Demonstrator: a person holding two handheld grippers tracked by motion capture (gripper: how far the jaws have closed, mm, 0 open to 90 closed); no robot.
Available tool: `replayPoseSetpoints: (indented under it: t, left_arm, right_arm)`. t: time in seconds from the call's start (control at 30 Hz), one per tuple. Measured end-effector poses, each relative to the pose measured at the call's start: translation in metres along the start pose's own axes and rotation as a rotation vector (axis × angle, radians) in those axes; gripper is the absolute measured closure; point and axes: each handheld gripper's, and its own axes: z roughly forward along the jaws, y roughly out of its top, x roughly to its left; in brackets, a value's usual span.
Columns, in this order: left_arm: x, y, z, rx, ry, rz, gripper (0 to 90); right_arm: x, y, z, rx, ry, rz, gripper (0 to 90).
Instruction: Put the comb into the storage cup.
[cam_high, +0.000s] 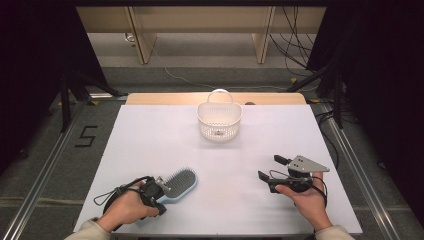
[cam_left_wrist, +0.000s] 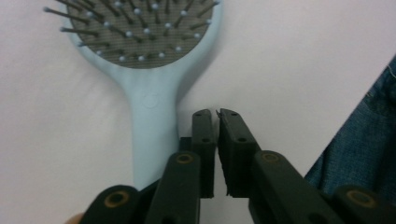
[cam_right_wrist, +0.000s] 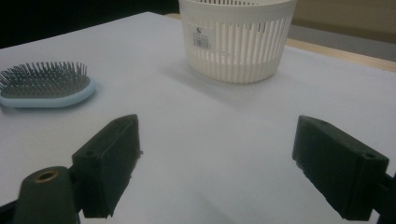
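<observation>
From the high view, your left tool (cam_high: 159, 186) rests at the handle of the pale blue plastic hairbrush (cam_high: 178, 184) on the matte white counter (cam_high: 150, 135); a white slotted basket (cam_high: 219, 120) with a hoop handle stands well apart, farther back.

In the left gripper view, your jaws are almost closed, gripping nothing, just beside the smooth handle; bristles are ball-tipped.

In the right gripper view, your right tool (cam_right_wrist: 217, 163) is wide open and empty.
</observation>
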Motion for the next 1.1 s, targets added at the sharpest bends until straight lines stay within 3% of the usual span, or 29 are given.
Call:
replayPoseSetpoints:
  t: [0.1, 0.13, 0.23, 0.33, 0.37, 0.4, 0.47, 0.5, 0.53, 0.63, 0.77, 0.93, 1.1]
  left_arm:
    - [-0.002, -0.003, 0.0, -0.018, -0.013, 0.02, 75.3]
    - [-0.003, -0.004, 0.0, -0.033, -0.02, 0.019, 68.5]
    - [-0.005, -0.009, -0.002, -0.093, -0.058, 0.01, 63.0]
    - [-0.006, -0.012, -0.008, -0.163, -0.045, 0.027, 53.7]
    - [-0.006, -0.013, -0.01, -0.183, -0.046, 0.043, 45.8]
    - [-0.006, -0.013, -0.011, -0.214, -0.04, 0.06, 45.8]
    - [-0.006, -0.014, -0.014, -0.251, -0.022, 0.055, 29.2]
    - [-0.005, -0.014, -0.014, -0.272, -0.015, 0.051, 29.2]
    - [-0.004, -0.015, -0.015, -0.287, 0.004, 0.059, 16.3]
    - [0.001, -0.015, -0.015, -0.315, 0.054, 0.043, 14.0]
    - [0.008, -0.016, -0.015, -0.34, 0.094, 0.025, 2.6]
    - [0.017, -0.017, -0.018, -0.427, 0.126, -0.024, 0.8]
    - [0.021, -0.016, -0.021, -0.496, 0.138, -0.004, 0.8]
  right_arm:
    - [0.0, 0.0, 0.0, -0.001, 0.003, 0.001, 16.1]
    - [0.0, 0.0, 0.0, -0.003, 0.01, 0.002, 16.1]
    - [0.0, 0.0, 0.0, -0.005, 0.008, -0.001, 16.1]
    - [0.001, 0.0, -0.001, -0.004, 0.009, -0.001, 16.1]
    - [0.001, 0.0, -0.001, -0.005, 0.01, -0.002, 16.1]
    - [0.001, 0.0, -0.001, -0.005, 0.01, -0.002, 16.1]
    - [0.001, 0.001, -0.001, -0.005, 0.014, 0.001, 16.1]
    - [0.001, 0.001, -0.001, -0.005, 0.014, 0.001, 16.1]
    - [0.001, 0.001, -0.002, -0.005, 0.014, -0.002, 16.0]
    - [0.002, 0.001, -0.002, -0.01, 0.015, -0.002, 16.0]
    - [0.002, 0.002, -0.004, -0.02, 0.023, -0.006, 15.9]
    - [0.005, 0.001, -0.008, -0.029, 0.03, -0.008, 15.8]
    - [0.008, 0.0, -0.012, -0.031, 0.032, -0.024, 15.8]
